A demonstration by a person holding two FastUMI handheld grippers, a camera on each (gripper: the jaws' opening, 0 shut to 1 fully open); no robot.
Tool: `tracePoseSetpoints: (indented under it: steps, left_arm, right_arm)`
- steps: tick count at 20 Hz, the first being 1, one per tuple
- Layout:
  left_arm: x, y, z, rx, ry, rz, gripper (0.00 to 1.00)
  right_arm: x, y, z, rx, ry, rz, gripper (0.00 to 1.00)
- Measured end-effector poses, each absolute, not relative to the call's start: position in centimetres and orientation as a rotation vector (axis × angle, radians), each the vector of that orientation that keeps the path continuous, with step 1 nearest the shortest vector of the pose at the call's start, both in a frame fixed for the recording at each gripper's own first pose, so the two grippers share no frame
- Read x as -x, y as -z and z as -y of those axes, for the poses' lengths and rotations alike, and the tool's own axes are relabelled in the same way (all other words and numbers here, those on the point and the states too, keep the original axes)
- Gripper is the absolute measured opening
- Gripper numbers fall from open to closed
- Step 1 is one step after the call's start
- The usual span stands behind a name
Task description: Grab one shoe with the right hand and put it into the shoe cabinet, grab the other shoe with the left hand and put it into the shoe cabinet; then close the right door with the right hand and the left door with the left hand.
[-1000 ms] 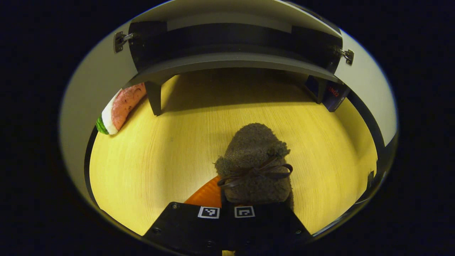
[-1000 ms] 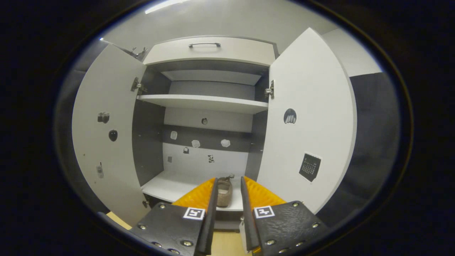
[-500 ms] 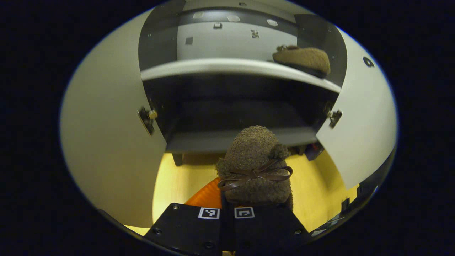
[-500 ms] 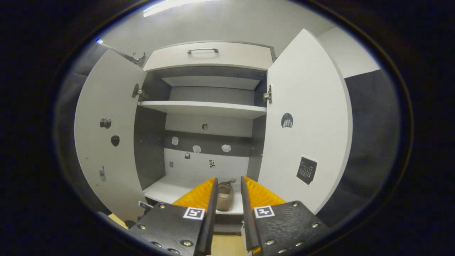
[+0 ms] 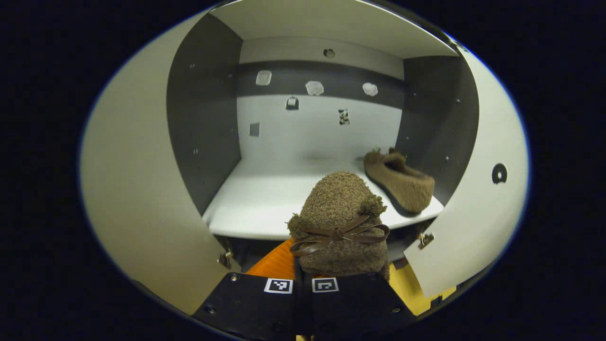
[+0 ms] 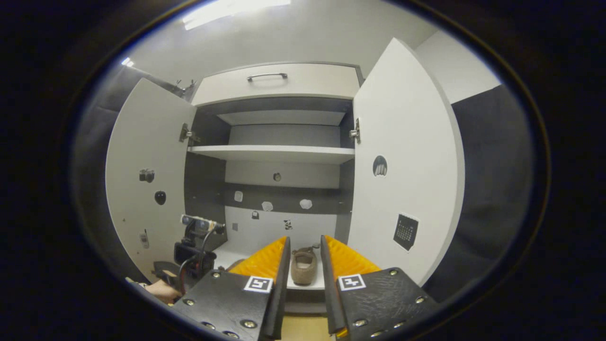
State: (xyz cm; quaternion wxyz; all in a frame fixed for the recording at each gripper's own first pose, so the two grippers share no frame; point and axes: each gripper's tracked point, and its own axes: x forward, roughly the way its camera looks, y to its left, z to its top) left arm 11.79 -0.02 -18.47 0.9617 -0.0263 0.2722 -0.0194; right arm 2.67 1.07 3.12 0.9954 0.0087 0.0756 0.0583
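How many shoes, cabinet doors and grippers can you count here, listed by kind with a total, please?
Shoes: 2, one held by the left gripper as the held shoe, one as the shelved shoe.
Cabinet doors: 2, the left door and the right door, both open.
Grippers: 2, including the right gripper.
Total: 6

You won't find any readable words, brand names or numbers here. The only signs are the square black-and-white coded markers: a pair on the left gripper point(image 5: 307, 284) and a pair on the right gripper point(image 6: 304, 283), patterns rather than letters. The small stickers on the shoe cabinet point(image 6: 279, 154) back wall and the doors' inner faces, including a dark grid-like card point(image 6: 406, 231) on the right door point(image 6: 416, 142), are too small to make out.
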Motion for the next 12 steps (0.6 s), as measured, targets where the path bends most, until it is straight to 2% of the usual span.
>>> tracePoseSetpoints:
  steps: [6,7,8,11,12]
  left_arm:
    - [-19.5,16.1,0.8,0.068,0.013,-0.522,0.01]
    - [-20.6,16.3,0.9,0.065,0.01,-0.525,0.01]
    - [-21.6,16.8,1.0,0.062,0.006,-0.533,0.01]
    - [-24.3,17.9,0.7,0.061,-0.016,-0.558,0.01]
    - [-25.2,18.2,0.6,0.059,-0.021,-0.56,0.01]
  right_arm:
    - [-3.1,-3.4,-0.4,-0.033,-0.108,-0.141,0.36]
    - [-3.0,-3.4,-0.4,-0.038,-0.108,-0.139,0.39]
    - [-3.0,-3.5,-0.3,-0.041,-0.108,-0.136,0.36]
    - [-3.0,-3.6,-0.2,-0.04,-0.104,-0.136,0.36]
    - [-3.0,-3.6,-0.1,-0.041,-0.103,-0.14,0.33]
